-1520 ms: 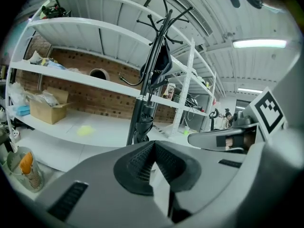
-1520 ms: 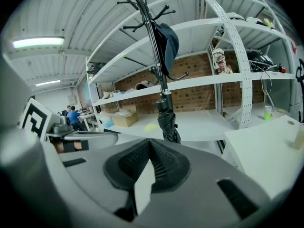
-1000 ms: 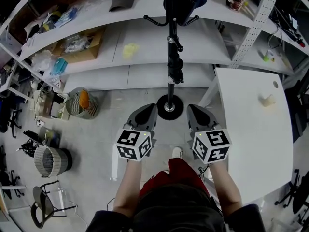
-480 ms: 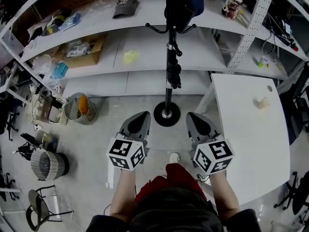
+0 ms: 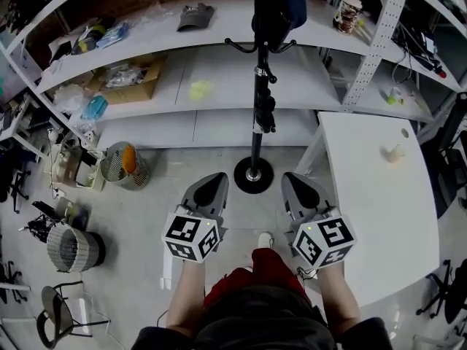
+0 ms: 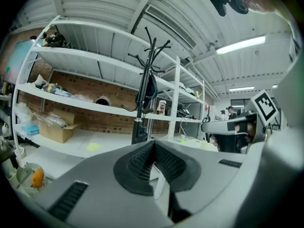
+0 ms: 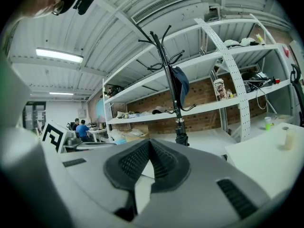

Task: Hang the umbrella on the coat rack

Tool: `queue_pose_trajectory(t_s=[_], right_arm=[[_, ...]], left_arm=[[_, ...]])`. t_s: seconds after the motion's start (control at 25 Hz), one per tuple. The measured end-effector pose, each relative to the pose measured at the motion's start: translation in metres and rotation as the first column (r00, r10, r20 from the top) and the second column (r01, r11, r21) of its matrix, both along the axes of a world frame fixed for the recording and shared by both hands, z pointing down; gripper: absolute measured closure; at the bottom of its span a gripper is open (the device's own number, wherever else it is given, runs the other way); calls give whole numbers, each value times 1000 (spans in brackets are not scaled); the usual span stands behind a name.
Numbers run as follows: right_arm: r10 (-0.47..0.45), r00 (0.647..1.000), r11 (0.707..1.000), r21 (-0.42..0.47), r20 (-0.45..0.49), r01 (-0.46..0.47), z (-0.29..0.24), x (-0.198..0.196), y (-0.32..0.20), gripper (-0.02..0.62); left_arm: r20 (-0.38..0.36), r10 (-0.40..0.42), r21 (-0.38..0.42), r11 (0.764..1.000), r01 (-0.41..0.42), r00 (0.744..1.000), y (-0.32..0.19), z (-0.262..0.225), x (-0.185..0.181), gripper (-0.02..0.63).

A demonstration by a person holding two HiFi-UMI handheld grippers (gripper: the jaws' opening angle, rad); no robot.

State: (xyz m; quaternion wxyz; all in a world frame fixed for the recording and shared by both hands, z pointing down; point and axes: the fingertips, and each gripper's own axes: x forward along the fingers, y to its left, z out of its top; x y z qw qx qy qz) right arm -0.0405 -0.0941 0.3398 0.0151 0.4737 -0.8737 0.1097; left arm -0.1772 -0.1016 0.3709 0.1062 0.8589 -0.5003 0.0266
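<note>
A black coat rack [image 5: 257,115] stands on a round base [image 5: 253,175] straight ahead on the floor. A dark blue folded thing, seemingly the umbrella [image 5: 276,6], hangs from its upper hooks; it also shows as the umbrella [image 7: 181,85] in the right gripper view and as the umbrella [image 6: 151,90] in the left gripper view. My left gripper [image 5: 214,181] is shut and empty, left of the base. My right gripper [image 5: 295,181] is shut and empty, right of the base. Both point nearly level at the rack [image 6: 142,99].
White shelving [image 5: 182,86] runs behind the rack, holding a cardboard box [image 5: 131,79] and a cup [image 5: 349,9]. A white table [image 5: 379,224] stands at my right with a small object [image 5: 394,153] on it. Wire baskets [image 5: 120,160] sit on the floor at left.
Both grippers, still shut, have drawn back a little from the rack's base towards the person. The rack and shelves sit slightly lower in the head view.
</note>
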Motion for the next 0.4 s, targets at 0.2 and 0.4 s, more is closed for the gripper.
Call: queue_pose_trajectory(t_s=[0.2, 0.4], right_arm=[[-3, 1000, 1000, 17, 7, 3, -7, -3, 21, 578], [-8, 1000, 1000, 27, 6, 8, -12, -5, 43, 578]], left_arm=[[21, 5, 25, 1000, -5, 1000, 20, -9, -5, 595], [11, 17, 45, 999, -17, 1000, 40, -22, -6, 595]])
